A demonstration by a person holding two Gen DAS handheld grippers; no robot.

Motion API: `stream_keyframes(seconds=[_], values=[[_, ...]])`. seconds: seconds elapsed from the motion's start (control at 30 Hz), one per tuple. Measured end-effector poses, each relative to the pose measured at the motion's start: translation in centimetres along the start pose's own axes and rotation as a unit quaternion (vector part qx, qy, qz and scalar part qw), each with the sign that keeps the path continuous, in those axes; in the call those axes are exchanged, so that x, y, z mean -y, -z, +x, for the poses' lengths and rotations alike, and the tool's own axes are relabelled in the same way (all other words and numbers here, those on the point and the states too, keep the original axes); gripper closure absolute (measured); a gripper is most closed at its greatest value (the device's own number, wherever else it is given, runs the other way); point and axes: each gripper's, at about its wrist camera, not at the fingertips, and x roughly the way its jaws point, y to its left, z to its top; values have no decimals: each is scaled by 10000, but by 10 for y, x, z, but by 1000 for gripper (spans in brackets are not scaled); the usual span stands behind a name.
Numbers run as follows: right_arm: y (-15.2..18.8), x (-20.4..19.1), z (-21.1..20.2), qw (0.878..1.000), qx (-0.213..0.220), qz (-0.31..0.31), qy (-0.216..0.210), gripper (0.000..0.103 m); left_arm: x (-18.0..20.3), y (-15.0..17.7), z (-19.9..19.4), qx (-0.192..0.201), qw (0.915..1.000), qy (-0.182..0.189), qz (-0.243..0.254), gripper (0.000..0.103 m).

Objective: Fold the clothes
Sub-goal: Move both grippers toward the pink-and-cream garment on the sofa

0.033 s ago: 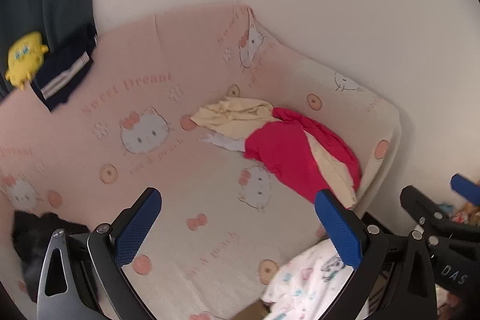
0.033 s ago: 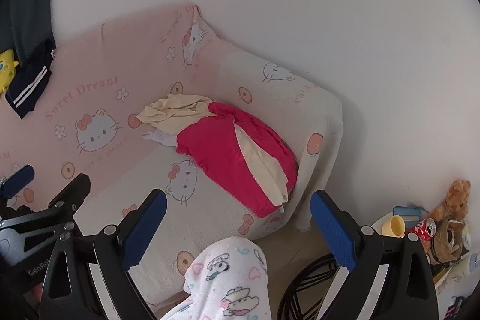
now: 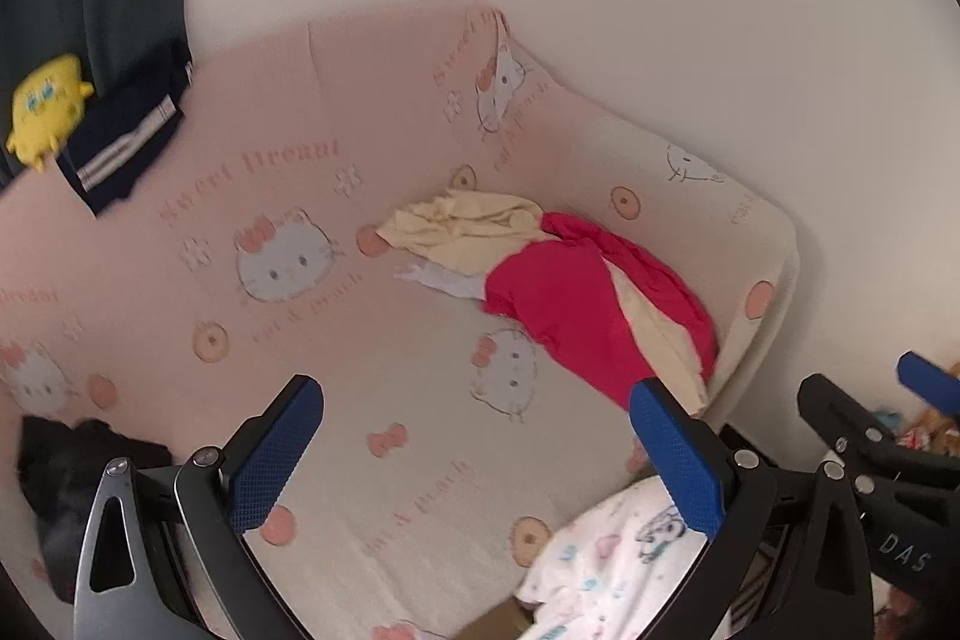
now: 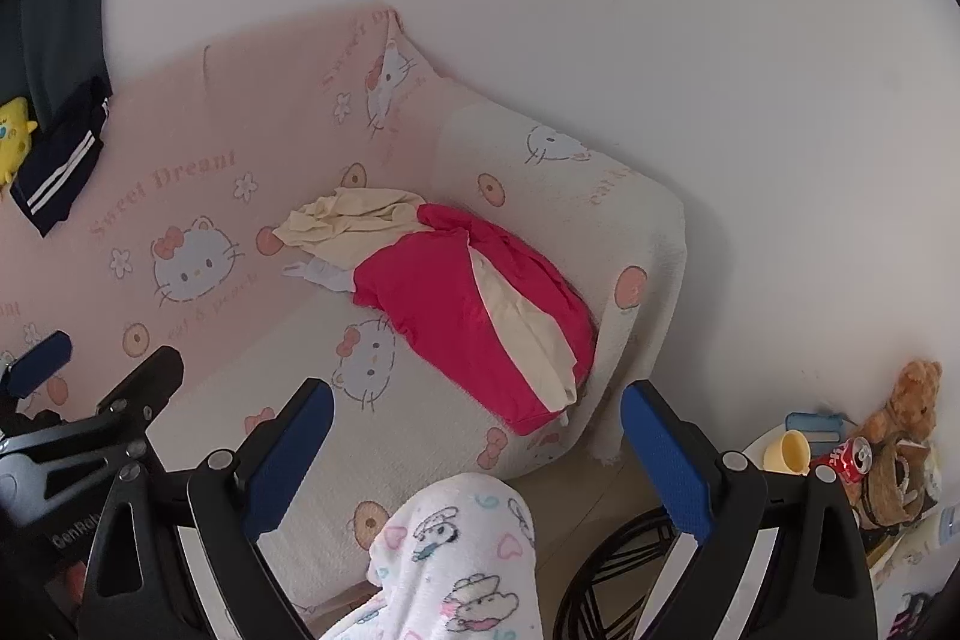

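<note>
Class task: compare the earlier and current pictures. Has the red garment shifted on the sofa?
No. The red garment lies beside the same cat print on the sofa.

both wrists: high, facing down | shared: sofa (image 3: 420, 370) (image 4: 420, 430)

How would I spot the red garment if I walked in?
Look at the pink cartoon-cat sofa against the white wall. On its seat, by the armrest, lies a crumpled pile; the red garment is the brightest piece, with pale yellow cloth tangled around it.
</note>
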Motion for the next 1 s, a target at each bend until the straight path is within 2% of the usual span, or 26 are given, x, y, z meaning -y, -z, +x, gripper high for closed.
stream_keyframes(seconds=[0.33,0.47,0.6,0.73,0.87,1.0], values=[[1,0,22,9999,-126,44,-95,6,56,9,-6,152,9964,-681,489,0],[-1,-5,36,9995,-260,-8,-159,6,78,28,0,161,9977,-536,389,0],[-7,-2,57,9987,-426,74,-281,6,60,30,24,44,9993,-311,208,0],[-10,8,84,9966,-675,228,-410,6,7,-9,68,-302,9995,-55,80,0],[-13,21,114,9932,-916,448,-559,6,-22,-27,88,-534,9981,313,-10,0],[-13,37,139,9905,-1051,645,-614,6,-9,-32,107,-648,9970,416,95,0]])
